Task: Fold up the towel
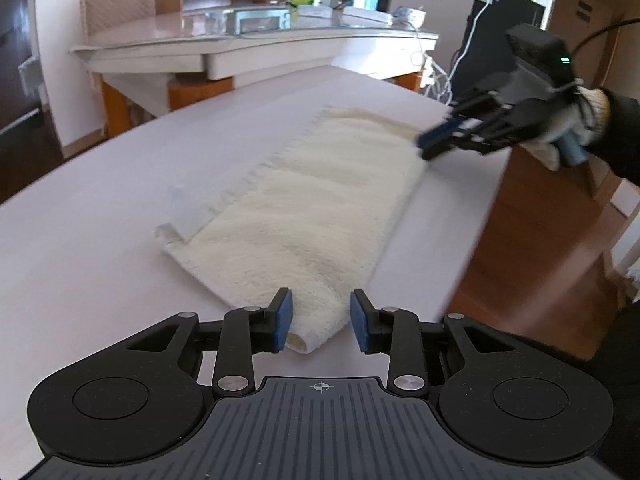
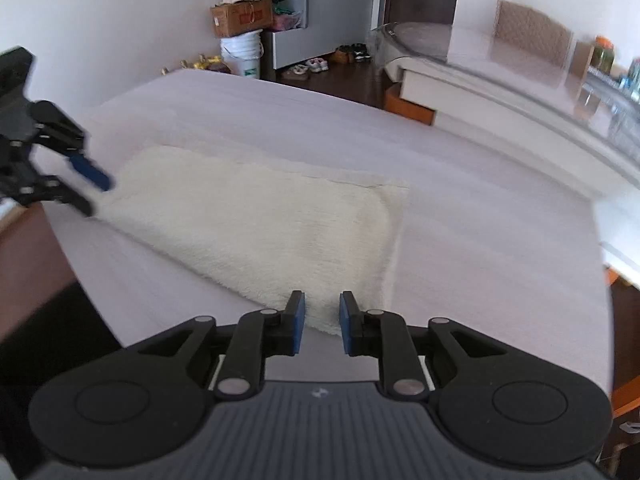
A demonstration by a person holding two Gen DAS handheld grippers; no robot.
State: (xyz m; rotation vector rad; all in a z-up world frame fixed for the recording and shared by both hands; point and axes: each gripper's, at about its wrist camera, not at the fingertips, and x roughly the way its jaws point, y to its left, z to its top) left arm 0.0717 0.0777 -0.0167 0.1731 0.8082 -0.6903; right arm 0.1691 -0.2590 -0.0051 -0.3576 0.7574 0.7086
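Towel (image 1: 304, 216) is lying folded on the bench (image 1: 120, 200), one corner sitting between my left fingers (image 1: 285, 312), which are gaping wide, gripping nothing. My right fingers (image 2: 299, 322) are hovering half-open at its opposite corner, empty.

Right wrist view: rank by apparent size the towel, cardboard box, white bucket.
1. towel, by far the largest
2. cardboard box
3. white bucket, only slightly smaller than the box; both sit far back, so true sizes are unsure.
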